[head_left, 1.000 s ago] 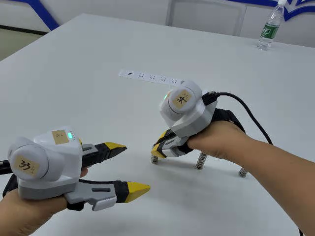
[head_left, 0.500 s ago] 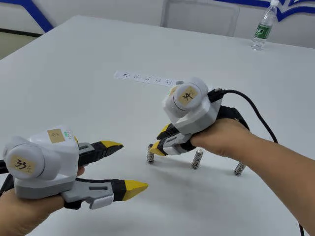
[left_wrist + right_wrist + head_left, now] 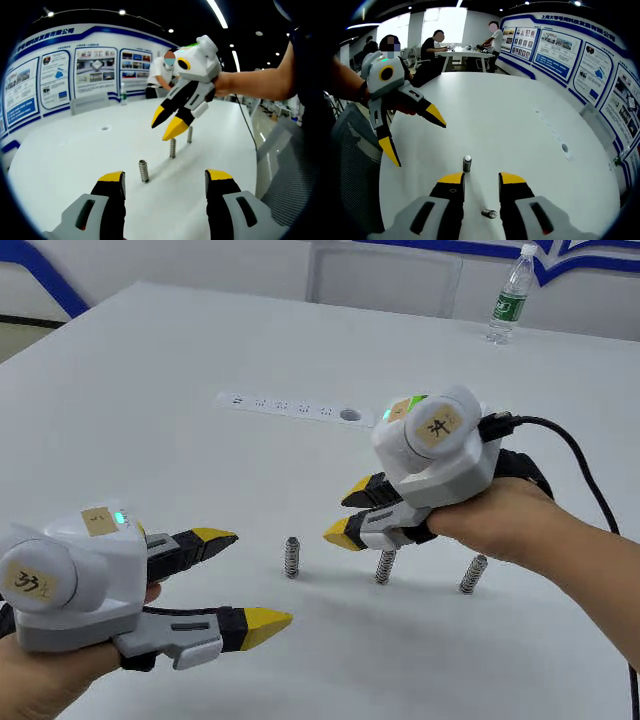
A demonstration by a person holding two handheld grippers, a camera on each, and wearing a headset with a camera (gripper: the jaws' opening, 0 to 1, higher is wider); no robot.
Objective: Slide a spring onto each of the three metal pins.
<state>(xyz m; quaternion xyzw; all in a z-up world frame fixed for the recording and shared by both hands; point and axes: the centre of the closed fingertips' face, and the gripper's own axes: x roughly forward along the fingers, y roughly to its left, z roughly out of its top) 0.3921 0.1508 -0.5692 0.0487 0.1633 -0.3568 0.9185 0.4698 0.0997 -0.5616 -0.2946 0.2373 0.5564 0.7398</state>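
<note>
Head view: the left tongs, grey-white with black jaws and yellow tips, are held low at 7 o'clock of the picture in the left hand. They lie near level and point toward 3 o'clock. Their jaws stand wide apart and hold nothing. The right tongs, of the same make, sit just right of centre in the right hand, with the forearm entering from 4 o'clock. Their tips aim toward 8 o'clock and tilt down. The jaws are parted by a narrower gap, with nothing between them.

Three silver coil springs stand upright in a row on the white surface: first spring, second spring and third spring. The lower tip of the right tongs hangs between the first and second springs, at 10 o'clock of the second and apart from both. The third spring stands at 6 o'clock of the right hand. Whether a pin runs inside each coil cannot be told.

Right gripper view: the first spring lies just ahead of the tips, and the second shows in the gap lower down.

Bare surface separates the left tongs from the first spring. A white power strip lies at 12 o'clock of that spring, well apart. A clear plastic bottle with a green label stands near the far edge at 1 o'clock. A black cable trails from the right tongs toward 4 o'clock.
</note>
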